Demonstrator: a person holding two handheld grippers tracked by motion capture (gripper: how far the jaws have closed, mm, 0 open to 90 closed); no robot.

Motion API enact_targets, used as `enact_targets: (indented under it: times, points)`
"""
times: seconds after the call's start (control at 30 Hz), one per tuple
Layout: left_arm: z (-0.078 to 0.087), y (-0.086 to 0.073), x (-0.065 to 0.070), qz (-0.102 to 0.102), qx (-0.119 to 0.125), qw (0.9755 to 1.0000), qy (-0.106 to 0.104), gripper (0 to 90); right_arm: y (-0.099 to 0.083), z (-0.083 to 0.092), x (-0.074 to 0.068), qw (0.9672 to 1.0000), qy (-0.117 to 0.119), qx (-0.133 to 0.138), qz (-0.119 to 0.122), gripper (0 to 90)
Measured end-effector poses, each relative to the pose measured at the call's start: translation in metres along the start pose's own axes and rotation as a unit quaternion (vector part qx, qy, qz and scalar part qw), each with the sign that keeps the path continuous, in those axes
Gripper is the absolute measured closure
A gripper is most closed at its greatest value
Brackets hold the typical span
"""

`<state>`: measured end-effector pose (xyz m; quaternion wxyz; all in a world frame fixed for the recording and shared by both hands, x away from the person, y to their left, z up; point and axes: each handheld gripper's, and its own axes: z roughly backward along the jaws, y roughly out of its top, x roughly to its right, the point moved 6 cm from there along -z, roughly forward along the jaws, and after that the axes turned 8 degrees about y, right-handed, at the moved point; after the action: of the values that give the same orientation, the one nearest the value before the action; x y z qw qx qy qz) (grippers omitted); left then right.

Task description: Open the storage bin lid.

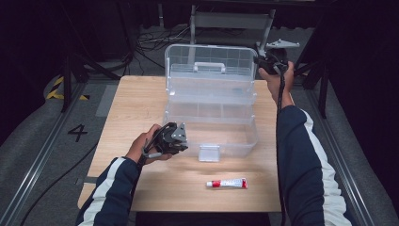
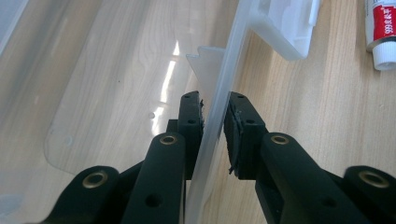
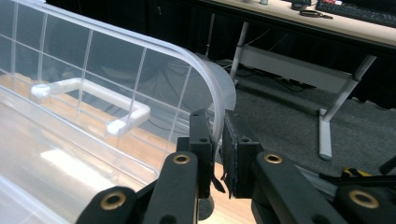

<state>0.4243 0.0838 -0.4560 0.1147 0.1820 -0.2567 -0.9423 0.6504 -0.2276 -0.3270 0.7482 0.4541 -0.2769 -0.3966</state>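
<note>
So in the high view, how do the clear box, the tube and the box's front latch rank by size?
Largest to smallest:
1. clear box
2. tube
3. front latch; tube and latch look close, so their order is unsure.

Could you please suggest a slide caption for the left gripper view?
Left gripper clamped on the front wall of a clear plastic storage box on a wooden table.

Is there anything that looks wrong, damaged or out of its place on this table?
Nothing stands out. The clear storage box stands open and square on the table, with its lid up and no crack visible. The left gripper clamps its front wall, the right gripper the lid's edge. The tube lies flat, capped, nothing spilled.
</note>
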Motion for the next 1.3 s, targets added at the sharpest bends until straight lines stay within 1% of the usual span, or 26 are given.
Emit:
enact_targets:
  times: [0.07,0.2,0.33,0.5,0.6,0.7,0.8,0.9,0.97,1.07,1.1,1.13,1.23,1.3]
  points:
    - [0.000,0.000,0.000,-0.001,0.000,1.0000,0.000,77.7,0.000,-0.004,0.002,1.0000,0.000,-0.005,-0.003,82.9]
    - [0.000,-0.001,0.000,0.003,0.004,1.0000,-0.002,77.7,0.000,-0.010,0.004,0.9999,-0.004,-0.011,0.000,82.7]
    - [0.000,-0.001,-0.001,0.007,0.008,0.9999,-0.005,77.8,-0.002,-0.017,0.008,0.9998,-0.001,-0.016,-0.011,82.7]
    - [0.000,-0.001,0.000,0.009,0.013,0.9999,-0.005,77.8,-0.002,-0.027,0.012,0.9995,-0.003,-0.030,-0.008,82.4]
    - [0.000,-0.002,0.000,0.010,0.016,0.9998,-0.006,77.9,-0.004,-0.031,0.013,0.9995,-0.006,-0.030,-0.008,82.3]
    - [0.001,-0.002,0.000,0.010,0.017,0.9998,-0.009,78.0,-0.007,-0.037,0.016,0.9993,0.002,-0.028,-0.024,82.3]
    - [0.001,-0.002,0.001,0.010,0.019,0.9997,-0.011,78.3,-0.008,-0.040,0.018,0.9992,0.003,-0.032,-0.025,82.2]
    - [0.002,-0.003,0.002,0.011,0.023,0.9995,-0.018,78.8,-0.013,-0.048,0.021,0.9988,0.004,-0.038,-0.029,82.0]
    - [0.002,-0.004,0.002,0.010,0.027,0.9994,-0.021,78.8,-0.016,-0.051,0.022,0.9985,0.006,-0.041,-0.037,82.0]
    - [0.003,-0.005,0.003,0.010,0.025,0.9993,-0.026,78.7,-0.019,-0.054,0.023,0.9981,0.004,-0.044,-0.042,81.6]
    - [0.004,-0.005,0.003,0.010,0.027,0.9993,-0.026,78.7,-0.021,-0.055,0.024,0.9978,0.003,-0.049,-0.043,81.4]
    - [0.004,-0.005,0.003,0.010,0.027,0.9992,-0.027,78.5,-0.025,-0.058,0.026,0.9974,0.000,-0.061,-0.039,81.0]
    - [0.004,-0.005,0.004,0.008,0.028,0.9992,-0.027,78.5,-0.028,-0.060,0.028,0.9971,0.003,-0.064,-0.040,80.8]
    - [0.004,-0.005,0.004,0.010,0.031,0.9990,-0.031,78.6,-0.031,-0.063,0.030,0.9967,0.008,-0.069,-0.044,80.6]
